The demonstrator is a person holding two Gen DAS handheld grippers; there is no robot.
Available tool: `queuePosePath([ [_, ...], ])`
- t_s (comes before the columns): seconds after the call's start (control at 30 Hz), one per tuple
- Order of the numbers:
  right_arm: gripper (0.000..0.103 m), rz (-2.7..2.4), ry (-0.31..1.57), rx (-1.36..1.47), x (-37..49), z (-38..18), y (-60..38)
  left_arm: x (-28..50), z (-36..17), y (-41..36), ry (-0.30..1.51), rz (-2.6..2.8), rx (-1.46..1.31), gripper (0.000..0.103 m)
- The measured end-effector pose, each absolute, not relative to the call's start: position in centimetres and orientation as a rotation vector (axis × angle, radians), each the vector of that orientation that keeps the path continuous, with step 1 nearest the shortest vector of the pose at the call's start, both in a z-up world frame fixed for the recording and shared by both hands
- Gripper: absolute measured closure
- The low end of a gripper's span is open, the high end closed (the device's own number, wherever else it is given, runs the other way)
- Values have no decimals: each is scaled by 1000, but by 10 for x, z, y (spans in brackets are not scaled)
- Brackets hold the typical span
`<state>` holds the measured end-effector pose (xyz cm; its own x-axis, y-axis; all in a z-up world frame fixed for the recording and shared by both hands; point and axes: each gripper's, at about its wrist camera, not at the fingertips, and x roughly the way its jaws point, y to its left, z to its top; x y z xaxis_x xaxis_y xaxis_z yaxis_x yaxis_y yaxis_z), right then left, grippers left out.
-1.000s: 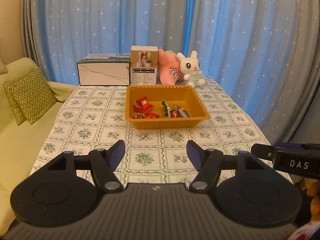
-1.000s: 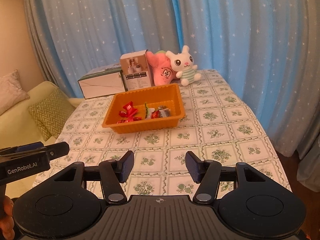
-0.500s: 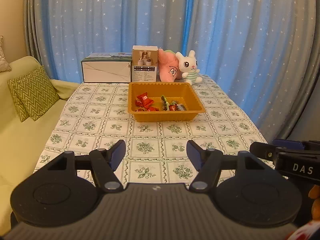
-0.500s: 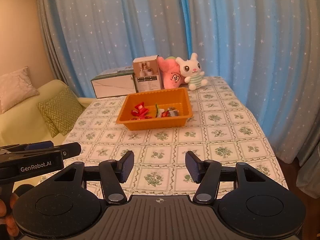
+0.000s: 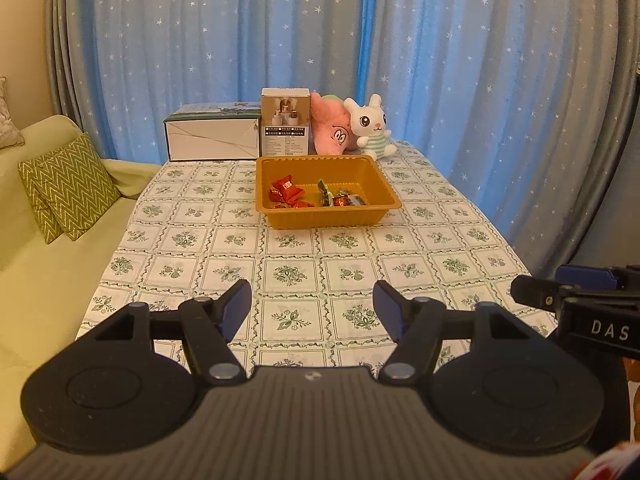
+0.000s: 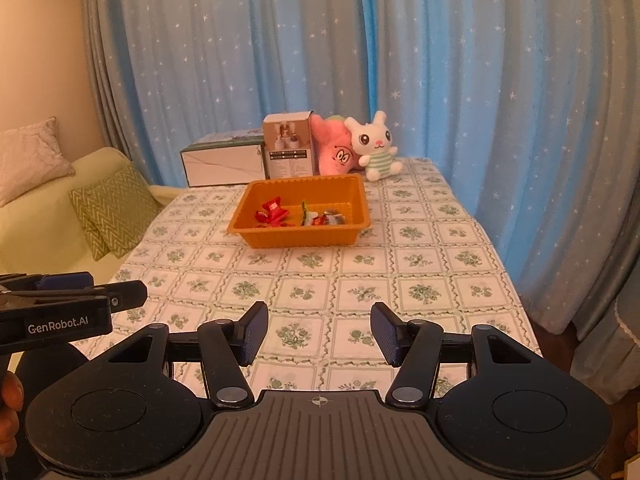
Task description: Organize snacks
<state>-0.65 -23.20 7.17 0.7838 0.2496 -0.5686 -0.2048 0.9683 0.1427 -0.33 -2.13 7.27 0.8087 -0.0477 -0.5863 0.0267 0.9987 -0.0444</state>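
An orange tray [image 5: 326, 218] [image 6: 296, 238] stands on the far half of the tablecloth-covered table [image 5: 304, 272]. Inside it lie red-wrapped snacks [image 5: 286, 192] [image 6: 272, 213] on the left and a mixed pile of green, red and dark wrappers [image 5: 340, 199] [image 6: 322, 218] on the right. My left gripper [image 5: 312, 310] hangs open over the table's near edge with nothing between its fingers. My right gripper [image 6: 319, 334] is open too, empty, well short of the tray. Each gripper shows at the edge of the other's view.
Behind the tray stand a long white box [image 5: 212, 138], an upright carton [image 5: 285, 126], a pink plush [image 5: 330, 130] and a white rabbit plush [image 5: 370, 128]. A yellow-green sofa with zigzag cushions [image 5: 66, 186] lies left. Blue starred curtains close the back and right.
Both grippers have drawn back from the tray, which looks smaller and farther now; more of the table's near part shows. Their jaws stand as before.
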Motion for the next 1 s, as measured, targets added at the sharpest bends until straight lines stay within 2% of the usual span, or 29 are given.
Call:
queuePosePath([
  [1.0, 46, 252, 638, 69, -20, 74, -229, -18, 73, -18, 642, -47, -60, 38],
])
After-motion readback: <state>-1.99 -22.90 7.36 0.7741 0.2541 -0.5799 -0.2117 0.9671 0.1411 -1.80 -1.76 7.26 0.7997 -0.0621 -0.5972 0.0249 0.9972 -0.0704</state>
